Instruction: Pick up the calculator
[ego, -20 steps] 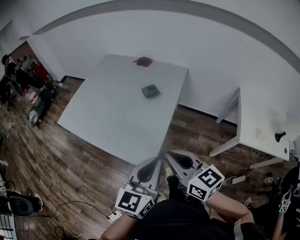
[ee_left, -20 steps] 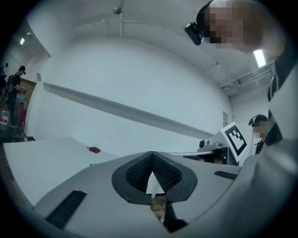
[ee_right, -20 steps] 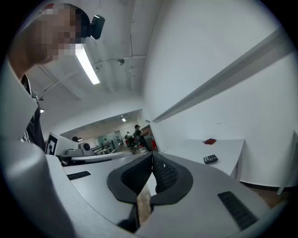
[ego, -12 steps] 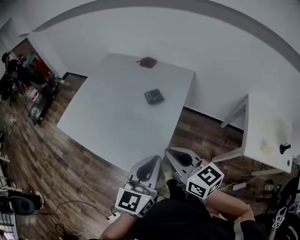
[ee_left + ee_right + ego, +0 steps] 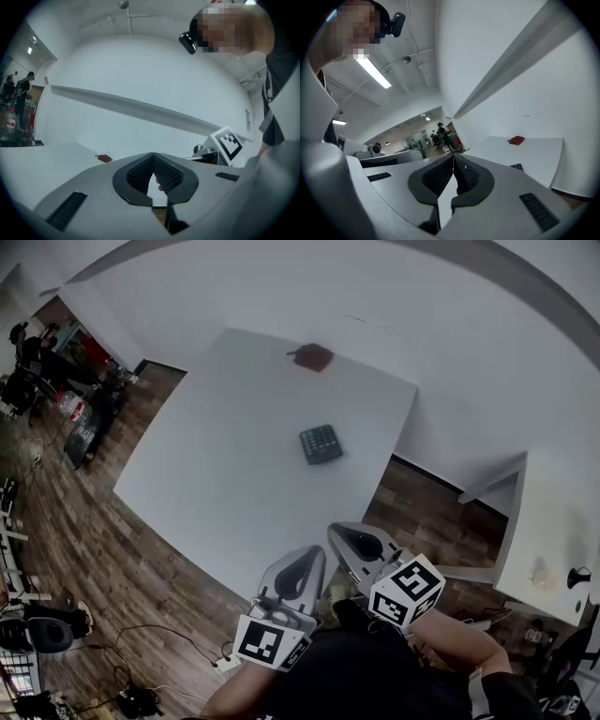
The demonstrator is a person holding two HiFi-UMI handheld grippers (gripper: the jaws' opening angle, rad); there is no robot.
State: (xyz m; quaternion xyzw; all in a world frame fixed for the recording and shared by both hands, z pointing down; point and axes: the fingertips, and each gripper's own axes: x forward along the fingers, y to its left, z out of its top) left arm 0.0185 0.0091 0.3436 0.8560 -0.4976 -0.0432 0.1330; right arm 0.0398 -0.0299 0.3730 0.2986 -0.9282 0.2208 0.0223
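Observation:
The dark calculator (image 5: 321, 443) lies flat on the white table (image 5: 216, 465), right of its middle; its edge also peeks out past my right jaw (image 5: 516, 167). Both grippers hang side by side off the table's near edge, well short of the calculator. My left gripper (image 5: 316, 553) is shut with nothing in it; its tips meet in the left gripper view (image 5: 153, 156). My right gripper (image 5: 336, 530) is shut and empty too (image 5: 453, 159).
A small red object (image 5: 313, 357) lies at the table's far edge, near the white wall. A second white table (image 5: 553, 549) stands to the right. Wood floor with cables and gear (image 5: 56, 634) lies to the left, and people stand in the far left corner (image 5: 23, 357).
The table and calculator have slid lower and nearer in the head view. Both grippers stay shut and keep their places at the bottom of the view.

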